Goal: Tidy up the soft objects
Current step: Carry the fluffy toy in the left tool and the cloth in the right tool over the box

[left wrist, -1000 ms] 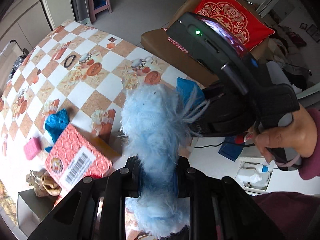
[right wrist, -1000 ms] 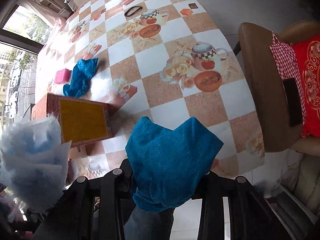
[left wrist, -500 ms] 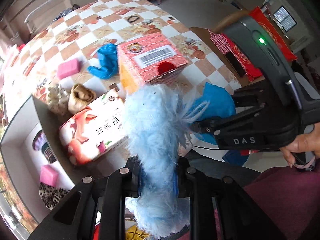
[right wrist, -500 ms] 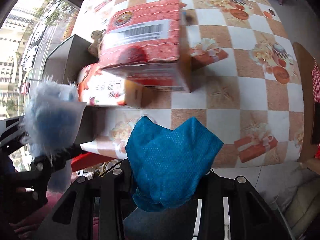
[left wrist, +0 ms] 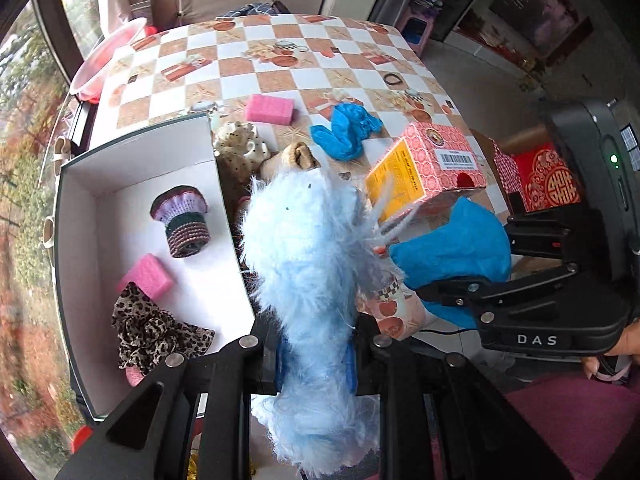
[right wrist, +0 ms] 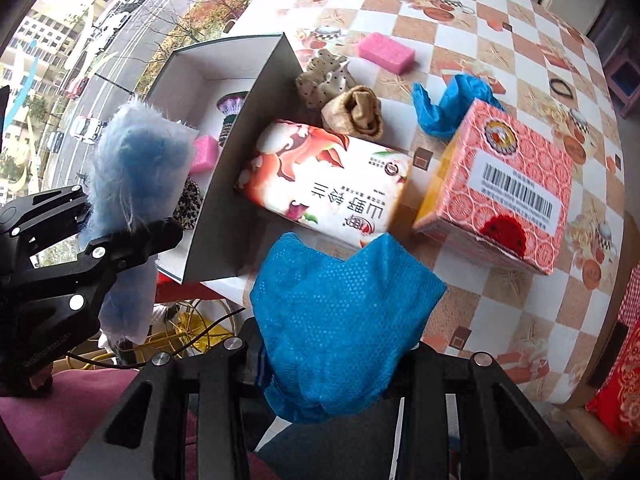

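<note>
Left hand-held gripper (left wrist: pixel 316 354) clamped on fluffy pale-blue plush piece (left wrist: pixel 308 264); right hand-held gripper (right wrist: pixel 332 354), marked "DAS", clamped on teal mesh cloth (right wrist: pixel 340 316). Beyond the cloth: floral tissue pack (right wrist: pixel 324 188), Chinese lettering; farther, barcoded pink patterned carton (right wrist: pixel 508 188).

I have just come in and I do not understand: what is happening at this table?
A person is sorting soft things with two hand-held tongs. The left tongs are shut on a fluffy light-blue piece, the right tongs on a blue cloth. Beside them is an open white box that already holds a pink sponge, a knitted piece and a leopard scrunchie.
</note>
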`<act>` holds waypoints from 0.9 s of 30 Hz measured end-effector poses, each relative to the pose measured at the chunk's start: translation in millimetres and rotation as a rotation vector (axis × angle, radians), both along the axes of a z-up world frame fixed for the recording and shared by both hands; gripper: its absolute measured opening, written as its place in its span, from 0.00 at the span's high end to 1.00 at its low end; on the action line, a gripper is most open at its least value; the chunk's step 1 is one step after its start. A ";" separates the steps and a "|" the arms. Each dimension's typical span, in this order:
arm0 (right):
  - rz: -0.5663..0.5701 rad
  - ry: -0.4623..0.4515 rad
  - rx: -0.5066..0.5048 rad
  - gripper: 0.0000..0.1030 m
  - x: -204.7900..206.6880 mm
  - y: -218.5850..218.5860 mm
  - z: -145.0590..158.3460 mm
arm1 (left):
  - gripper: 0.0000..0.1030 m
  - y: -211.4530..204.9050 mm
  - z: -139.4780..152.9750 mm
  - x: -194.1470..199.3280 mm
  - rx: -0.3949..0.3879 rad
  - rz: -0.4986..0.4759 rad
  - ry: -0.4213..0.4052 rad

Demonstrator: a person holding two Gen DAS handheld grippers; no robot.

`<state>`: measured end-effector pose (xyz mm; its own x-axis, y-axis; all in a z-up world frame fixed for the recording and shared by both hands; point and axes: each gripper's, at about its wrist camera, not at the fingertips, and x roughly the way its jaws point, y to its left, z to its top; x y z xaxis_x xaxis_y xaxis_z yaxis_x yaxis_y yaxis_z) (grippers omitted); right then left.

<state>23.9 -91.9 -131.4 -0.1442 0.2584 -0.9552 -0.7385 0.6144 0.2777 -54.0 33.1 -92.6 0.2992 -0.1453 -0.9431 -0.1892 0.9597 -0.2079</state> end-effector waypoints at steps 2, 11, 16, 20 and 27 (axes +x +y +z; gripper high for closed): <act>0.018 -0.011 0.007 0.63 0.1 10.8 4.7 | 0.77 7.6 0.6 -3.3 -0.001 0.030 -0.005; 0.091 -0.026 0.028 0.63 -8.1 48.2 14.8 | 0.77 33.6 0.3 -20.4 -0.007 0.132 -0.021; 0.133 -0.030 0.027 0.63 -12.6 64.4 16.8 | 0.77 45.4 -0.6 -27.4 0.000 0.181 -0.028; 0.164 -0.024 0.023 0.63 -15.3 77.7 17.1 | 0.77 57.0 -1.6 -35.9 0.011 0.232 -0.029; 0.224 -0.019 0.030 0.63 -22.4 104.1 20.3 | 0.77 74.5 -9.6 -49.7 0.031 0.320 -0.009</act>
<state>1.5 12.1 -111.1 -0.1837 0.2504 -0.9505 -0.8610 0.4256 0.2785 -103.7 107.6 -102.3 0.3334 -0.0133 -0.9427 -0.4809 0.8577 -0.1821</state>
